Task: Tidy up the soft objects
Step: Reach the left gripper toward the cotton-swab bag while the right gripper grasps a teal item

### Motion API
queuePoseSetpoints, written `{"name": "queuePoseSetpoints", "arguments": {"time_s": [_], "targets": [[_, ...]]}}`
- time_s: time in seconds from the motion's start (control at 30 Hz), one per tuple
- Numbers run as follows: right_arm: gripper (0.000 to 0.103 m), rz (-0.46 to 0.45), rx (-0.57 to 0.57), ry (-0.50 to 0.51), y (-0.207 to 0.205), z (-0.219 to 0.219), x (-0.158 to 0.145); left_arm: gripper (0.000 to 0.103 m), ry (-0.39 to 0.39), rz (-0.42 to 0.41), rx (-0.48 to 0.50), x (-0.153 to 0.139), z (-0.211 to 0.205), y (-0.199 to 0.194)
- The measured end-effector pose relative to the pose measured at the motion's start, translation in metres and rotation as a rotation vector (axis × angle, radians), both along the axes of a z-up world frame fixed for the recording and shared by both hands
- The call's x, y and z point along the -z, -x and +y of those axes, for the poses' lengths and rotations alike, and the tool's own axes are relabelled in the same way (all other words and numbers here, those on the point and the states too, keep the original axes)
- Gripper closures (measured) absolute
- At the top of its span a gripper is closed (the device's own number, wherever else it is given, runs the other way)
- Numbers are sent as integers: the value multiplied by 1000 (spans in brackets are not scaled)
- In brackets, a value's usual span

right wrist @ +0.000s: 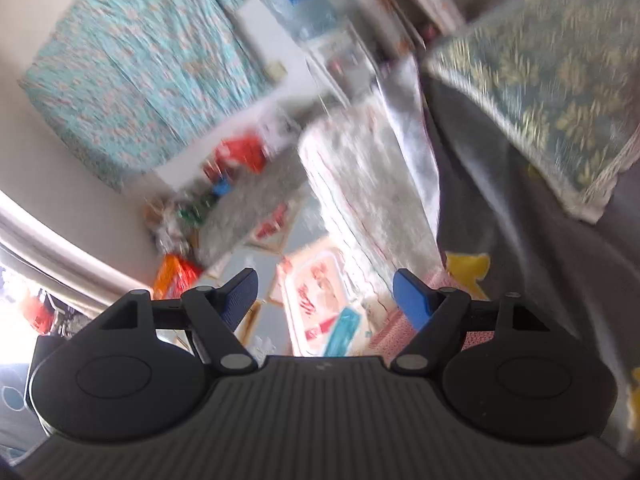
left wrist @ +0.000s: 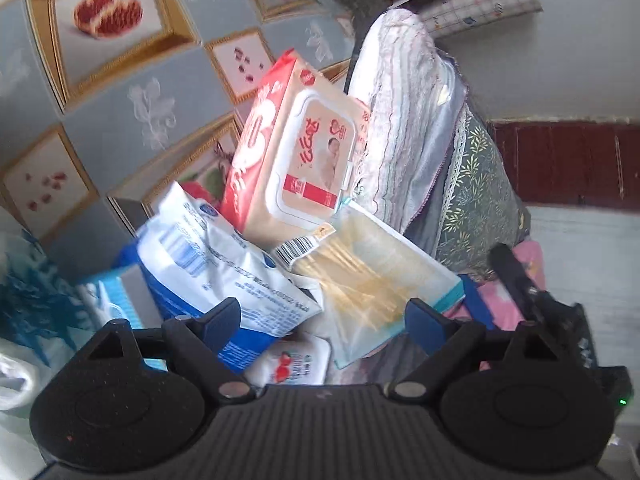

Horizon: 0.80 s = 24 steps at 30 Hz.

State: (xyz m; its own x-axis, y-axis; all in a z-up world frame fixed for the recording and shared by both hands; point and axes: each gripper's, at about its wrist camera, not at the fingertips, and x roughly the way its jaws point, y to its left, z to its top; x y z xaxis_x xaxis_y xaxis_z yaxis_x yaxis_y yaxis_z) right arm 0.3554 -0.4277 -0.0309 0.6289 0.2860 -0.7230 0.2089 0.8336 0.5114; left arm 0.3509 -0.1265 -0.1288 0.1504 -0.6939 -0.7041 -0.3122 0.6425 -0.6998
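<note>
In the left wrist view my left gripper (left wrist: pixel 322 318) is open and empty, just short of a pile of soft packs. A blue-and-white pack (left wrist: pixel 224 268) lies at its left finger. A clear bag of cotton swabs (left wrist: pixel 376 272) lies at its right finger. A red-and-cream wet-wipes pack (left wrist: pixel 300 152) leans behind them against a folded white striped cloth (left wrist: pixel 400 120) and a green leaf-print pillow (left wrist: pixel 476 196). A small strawberry-print tissue pack (left wrist: pixel 292 364) lies under the gripper. In the blurred right wrist view my right gripper (right wrist: pixel 324 292) is open and empty above the wipes pack (right wrist: pixel 320 300), cloth (right wrist: pixel 360 184) and pillow (right wrist: pixel 540 80).
A tablecloth (left wrist: pixel 120 100) with pomegranate pictures covers the surface. A pink cloth (left wrist: pixel 520 280) and the other gripper's black body (left wrist: pixel 560 320) sit at the right. A teal patterned curtain (right wrist: pixel 140 60), a grey blanket (right wrist: pixel 500 240) and an orange pack (right wrist: pixel 172 272) show in the right wrist view.
</note>
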Motion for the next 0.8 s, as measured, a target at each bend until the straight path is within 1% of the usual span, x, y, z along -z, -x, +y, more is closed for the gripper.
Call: {"name": "queuePoseSetpoints", "arguments": {"time_s": [0.03, 0.1, 0.13, 0.2, 0.23, 0.27, 0.33, 0.43, 0.53, 0.63, 0.8], "targets": [[32, 24, -8, -2, -3, 3, 7, 16, 18, 18, -14, 5, 0, -1], [45, 81, -18, -21, -5, 7, 20, 18, 41, 41, -35, 13, -1, -2], [54, 99, -22, -42, -1, 8, 24, 19, 49, 46, -41, 16, -1, -3], [61, 125, -29, -67, 8, 7, 28, 22, 62, 50, -44, 20, -2, -3], [71, 133, -33, -72, 12, 6, 30, 22, 68, 50, -42, 21, -3, -3], [77, 137, -34, -77, 20, 7, 29, 22, 73, 51, -41, 22, -3, -2], [82, 149, -32, -102, 33, 5, 30, 23, 96, 46, -41, 22, -3, -2], [85, 164, -13, -171, 55, 1, 34, 23, 110, 46, -28, 24, -5, -2], [88, 165, 24, -286, 71, -7, 41, 23, 94, 35, 11, 23, -13, -3], [89, 162, 81, -407, 85, -15, 51, 23, 85, 21, 54, 23, -23, -3], [90, 136, 162, -569, 105, -22, 59, 21, 78, 8, 75, 23, -34, -4]]}}
